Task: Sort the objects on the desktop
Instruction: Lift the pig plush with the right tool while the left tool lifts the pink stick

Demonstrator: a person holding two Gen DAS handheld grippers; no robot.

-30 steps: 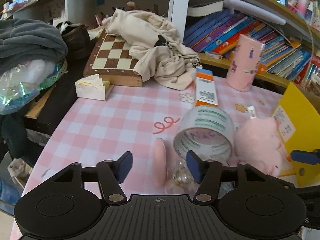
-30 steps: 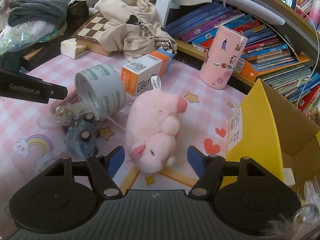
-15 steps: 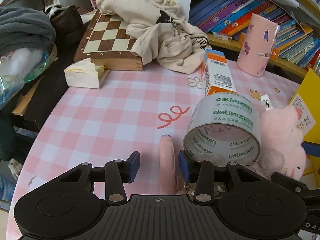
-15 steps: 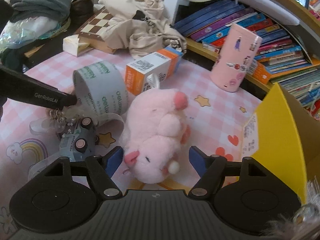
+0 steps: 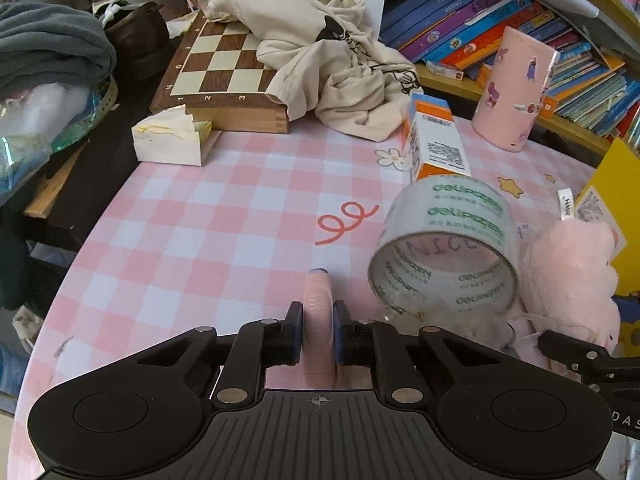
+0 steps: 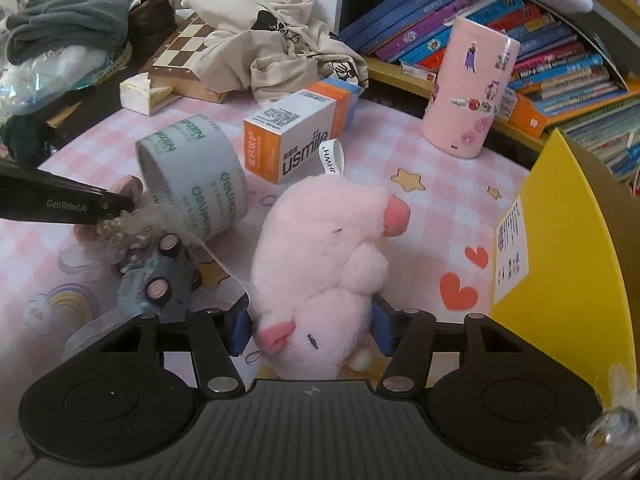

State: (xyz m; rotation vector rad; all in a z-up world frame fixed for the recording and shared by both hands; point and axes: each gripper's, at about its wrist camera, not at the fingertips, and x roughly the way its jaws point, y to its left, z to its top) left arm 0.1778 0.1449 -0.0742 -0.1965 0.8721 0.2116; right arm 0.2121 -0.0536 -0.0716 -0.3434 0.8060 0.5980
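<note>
In the left wrist view, the left tool [image 5: 316, 326], open around it a second ago, has just closed onto the slim pink object [image 5: 317, 312] lying on the bench [image 5: 200, 232] beside the tape roll [image 5: 444, 248]; the object's near end is hidden. In the right wrist view, the right tool [image 6: 308, 326] has likewise just closed, squeezing the pink plush pig [image 6: 324, 264] beside the yellow box [image 6: 560, 260]; its right pad is partly hidden by fur.

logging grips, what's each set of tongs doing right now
Left tongs: just closed on the slim pink object.
Right tongs: just closed on the pink plush pig.

Slim pink tube [image 5: 317, 312] and lying pink plush pig [image 6: 328, 264], each between tongs.
</note>
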